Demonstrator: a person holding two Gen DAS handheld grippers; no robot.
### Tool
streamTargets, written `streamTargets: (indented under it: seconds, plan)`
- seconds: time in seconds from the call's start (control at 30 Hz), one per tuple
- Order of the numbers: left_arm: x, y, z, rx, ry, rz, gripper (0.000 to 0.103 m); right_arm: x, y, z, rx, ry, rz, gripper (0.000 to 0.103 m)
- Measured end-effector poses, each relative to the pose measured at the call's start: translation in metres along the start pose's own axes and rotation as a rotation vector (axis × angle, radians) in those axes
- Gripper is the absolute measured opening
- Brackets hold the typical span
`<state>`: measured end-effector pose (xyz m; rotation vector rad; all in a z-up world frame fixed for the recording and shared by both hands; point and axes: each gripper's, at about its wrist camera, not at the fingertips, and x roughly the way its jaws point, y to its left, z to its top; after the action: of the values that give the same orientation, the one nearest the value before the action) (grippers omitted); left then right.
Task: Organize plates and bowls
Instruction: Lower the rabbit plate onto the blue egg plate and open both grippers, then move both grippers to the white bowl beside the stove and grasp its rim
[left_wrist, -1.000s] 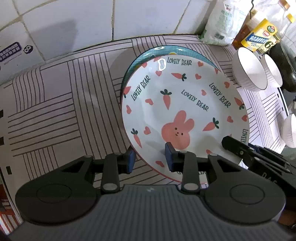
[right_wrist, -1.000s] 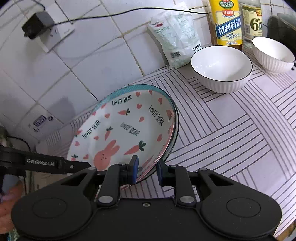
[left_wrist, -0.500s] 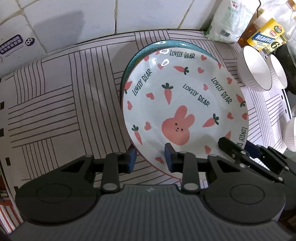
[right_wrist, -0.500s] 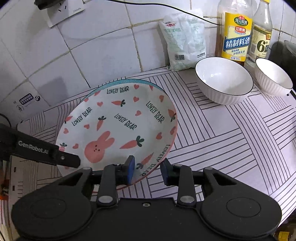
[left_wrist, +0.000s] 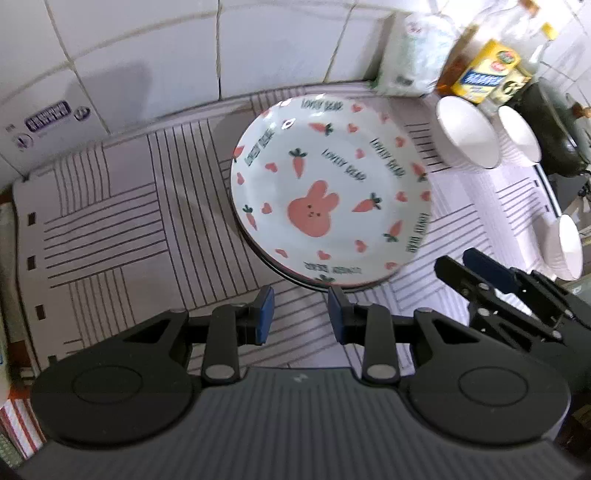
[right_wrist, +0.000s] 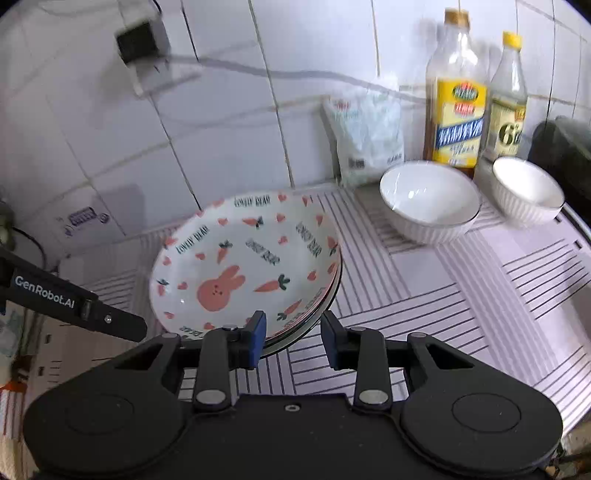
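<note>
Striped mat under white wall tiles. Bunny plate stacked flat on the mat, near white bowls. Left gripper and right gripper spread wide, holding nothing.

A striped mat is spread over the counter. Stacked plates, two white bowls, two bottles and a white bag are carried on it.

"GenRobot.AI" on left tool; "6" on bottle
</note>
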<state>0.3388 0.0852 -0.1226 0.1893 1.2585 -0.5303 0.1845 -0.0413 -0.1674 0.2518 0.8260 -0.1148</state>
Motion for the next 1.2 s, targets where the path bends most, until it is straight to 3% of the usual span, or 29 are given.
streamTargets:
  seconds: [0.37,0.47,0.57,0.6,0.63,0.9,1.2]
  plan:
    - [-0.076,-0.045,-0.028,0.040,-0.093,0.076,0.047,-0.097,-0.032,0.025,-0.134,-0.113,0.103,0.054]
    - [-0.092,-0.064,-0.034,0.028,-0.125,0.100,0.052,-0.120,-0.048,0.034,-0.178,-0.139,0.167,0.067]
    - [-0.108,-0.088,-0.042,0.026,-0.189,0.065,0.066,-0.141,-0.064,0.040,-0.255,-0.156,0.222,0.081]
    - [-0.112,-0.094,-0.044,0.011,-0.203,0.054,0.071,-0.148,-0.070,0.041,-0.283,-0.165,0.228,0.093]
    - [-0.116,-0.102,-0.046,0.003,-0.212,0.048,0.074,-0.154,-0.077,0.042,-0.311,-0.177,0.224,0.096]
    - [-0.112,-0.172,-0.064,-0.014,-0.264,0.118,0.093,-0.186,-0.149,0.034,-0.469,-0.209,0.216,0.101]
    - [-0.075,-0.244,-0.071,-0.038,-0.294,0.121,0.097,-0.183,-0.263,0.008,-0.478,-0.157,0.140,0.101]
